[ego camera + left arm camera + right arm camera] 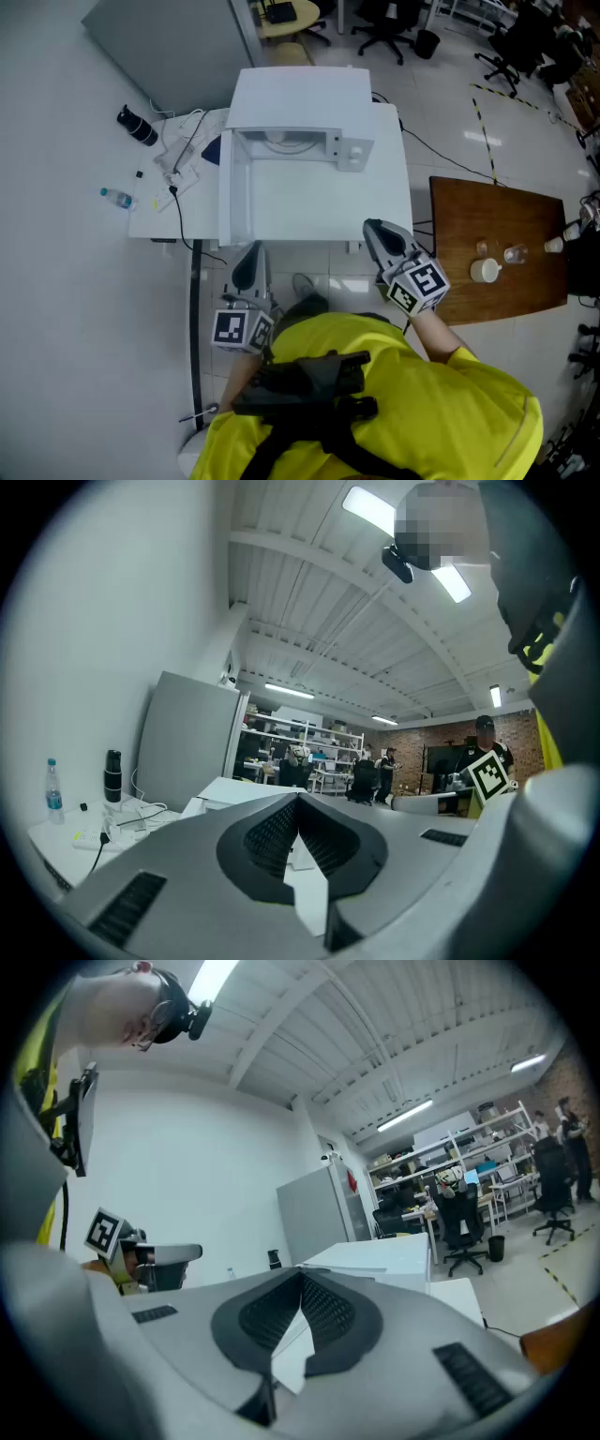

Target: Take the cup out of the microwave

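At upper centre sits a white box-shaped microwave (300,98), its cup unseen and probably inside; below it the left gripper (251,251) and right gripper (373,228) both hang empty with jaws pressed together, so one should spread before reaching in level.

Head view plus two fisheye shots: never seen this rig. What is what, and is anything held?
No robot: a person holds a hand-held claw in each hand. The head view looks down from their head; the other two cameras ride on the left claw and right claw, looking along the jaws. Both are shut and empty, before a white microwave on a white table. Beside it: a water bottle, a black flask, cables. A brown table at right bears a cup. No cup shows inside the microwave.
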Demonstrator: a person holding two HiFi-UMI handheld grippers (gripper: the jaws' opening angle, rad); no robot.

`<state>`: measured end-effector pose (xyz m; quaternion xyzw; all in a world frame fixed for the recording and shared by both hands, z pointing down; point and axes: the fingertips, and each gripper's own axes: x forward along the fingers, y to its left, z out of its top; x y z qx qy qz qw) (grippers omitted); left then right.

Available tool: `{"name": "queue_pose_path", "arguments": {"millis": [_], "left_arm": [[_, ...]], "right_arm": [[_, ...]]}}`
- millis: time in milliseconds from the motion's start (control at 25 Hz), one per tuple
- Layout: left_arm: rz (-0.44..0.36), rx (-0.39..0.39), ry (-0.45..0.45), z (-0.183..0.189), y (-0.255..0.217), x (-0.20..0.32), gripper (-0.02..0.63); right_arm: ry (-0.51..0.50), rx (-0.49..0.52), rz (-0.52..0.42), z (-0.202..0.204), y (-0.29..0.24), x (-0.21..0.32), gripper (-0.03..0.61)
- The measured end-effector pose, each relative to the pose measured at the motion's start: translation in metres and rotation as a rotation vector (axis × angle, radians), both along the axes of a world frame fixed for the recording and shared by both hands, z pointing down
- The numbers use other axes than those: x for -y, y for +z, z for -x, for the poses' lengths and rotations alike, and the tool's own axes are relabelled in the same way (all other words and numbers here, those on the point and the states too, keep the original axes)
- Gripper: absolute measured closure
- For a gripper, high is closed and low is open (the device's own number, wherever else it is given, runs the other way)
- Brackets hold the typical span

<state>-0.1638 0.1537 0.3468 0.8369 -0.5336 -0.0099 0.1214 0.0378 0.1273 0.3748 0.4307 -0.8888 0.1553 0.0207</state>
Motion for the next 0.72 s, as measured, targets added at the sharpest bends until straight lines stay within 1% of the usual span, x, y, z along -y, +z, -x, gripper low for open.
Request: {"name": "queue_pose_path", "arguments": {"millis": [160, 200, 280, 360, 400, 480, 520, 600, 720], "left_arm": [[-0.01, 0.015, 0.007, 0.033, -0.002, 0.046, 0.614], [-0.007, 0.013, 0.008, 0.039, 0.0, 0.054, 0.614], [0.007, 0.005, 0.008, 0.049, 0.008, 0.066, 0.614], [0.025, -0.004, 0.003, 0.056, 0.017, 0.078, 0.614], [0.032, -0.007, 0.0, 0.058, 0.022, 0.085, 0.614], [0.046, -0.009, -0.005, 0.061, 0.031, 0.094, 0.614], [0.056, -0.007, -0.003, 0.061, 0.035, 0.097, 0.614], [0.068, 0.0, 0.008, 0.06, 0.041, 0.103, 0.614], [0.072, 0.024, 0.024, 0.059, 0.045, 0.111, 0.614]], "right_arm": [[0.001, -0.019, -0.032, 0.047, -0.002, 0.055, 0.571], [-0.007, -0.02, -0.025, 0.056, 0.002, 0.064, 0.569], [-0.026, -0.023, 0.018, 0.071, 0.019, 0.077, 0.515], [-0.033, -0.043, 0.054, 0.08, 0.042, 0.094, 0.514], [-0.036, -0.057, 0.061, 0.086, 0.054, 0.105, 0.482], [-0.052, -0.083, 0.073, 0.098, 0.08, 0.129, 0.378], [-0.063, -0.093, 0.082, 0.106, 0.096, 0.142, 0.341], [-0.081, -0.128, 0.103, 0.122, 0.134, 0.176, 0.237], [-0.083, -0.235, 0.127, 0.149, 0.199, 0.241, 0.136]]}}
